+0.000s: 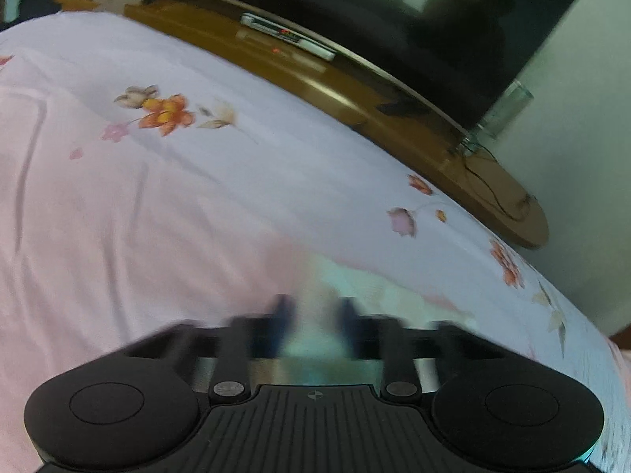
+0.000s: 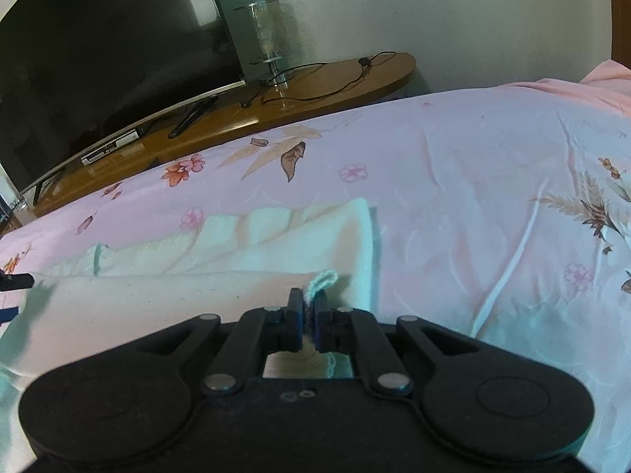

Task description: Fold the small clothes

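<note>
A small pale cream and mint garment [image 2: 236, 252] lies partly folded on a pink floral bedsheet [image 2: 473, 181]. My right gripper [image 2: 309, 299] is shut on a mint-edged hem of the garment, which sticks up between its fingers. In the left wrist view the picture is blurred. My left gripper [image 1: 313, 311] hovers low over the sheet [image 1: 197, 181], its fingers [image 1: 280, 311] a little apart. A pale mint patch of the garment [image 1: 347, 276] shows in the gap and just beyond it. I see no pinch on the cloth. At the left edge of the right wrist view a dark tip [image 2: 15, 280] pokes in over the garment.
Past the bed's far edge stands a low wooden TV stand [image 2: 315, 90] with a large dark television [image 2: 110, 47], a glass lamp [image 2: 268, 35], a black cable [image 2: 335, 86] and a set-top box [image 1: 288, 35]. A pale wall [image 2: 434, 12] lies behind.
</note>
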